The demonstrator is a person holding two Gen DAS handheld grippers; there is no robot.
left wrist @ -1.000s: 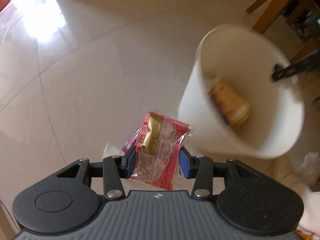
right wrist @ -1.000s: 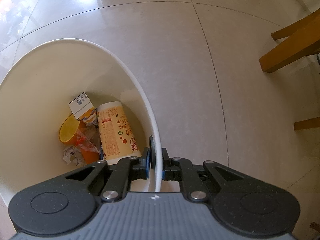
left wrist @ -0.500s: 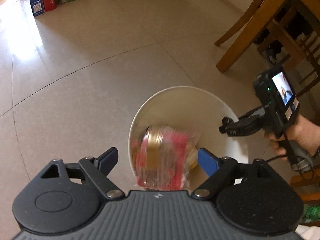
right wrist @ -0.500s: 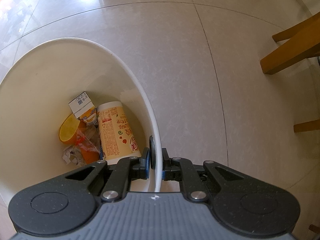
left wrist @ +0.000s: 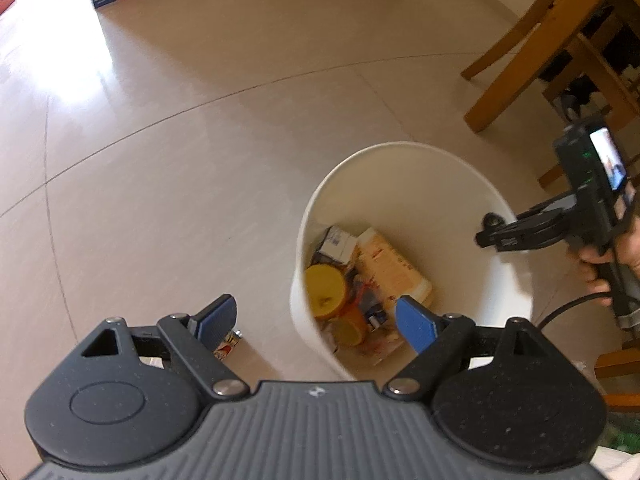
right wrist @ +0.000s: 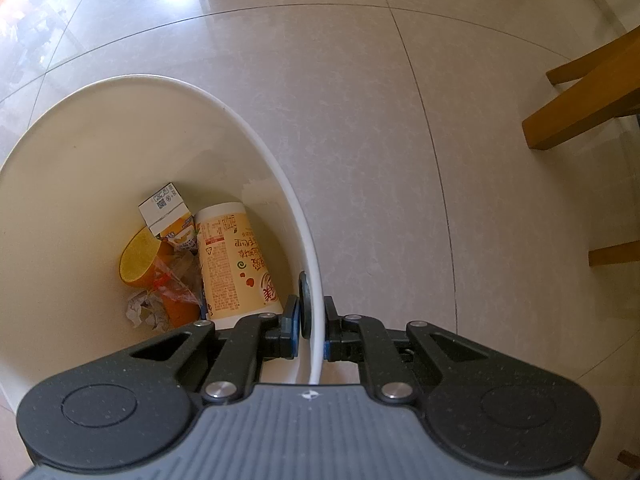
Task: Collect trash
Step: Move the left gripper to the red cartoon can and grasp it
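White bin (right wrist: 280,200) rim pinched by right tongs (right wrist: 310,320).

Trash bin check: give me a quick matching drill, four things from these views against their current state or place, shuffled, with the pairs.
Things:
1. left gripper
2. right gripper
3. tall printed cup
4. wooden chair leg

States or places:
A. lying inside the white bin
B. standing on the floor outside the bin
C. open, nothing between its fingers
D. shut on the bin's rim

Pairs: 1-C, 2-D, 3-A, 4-B
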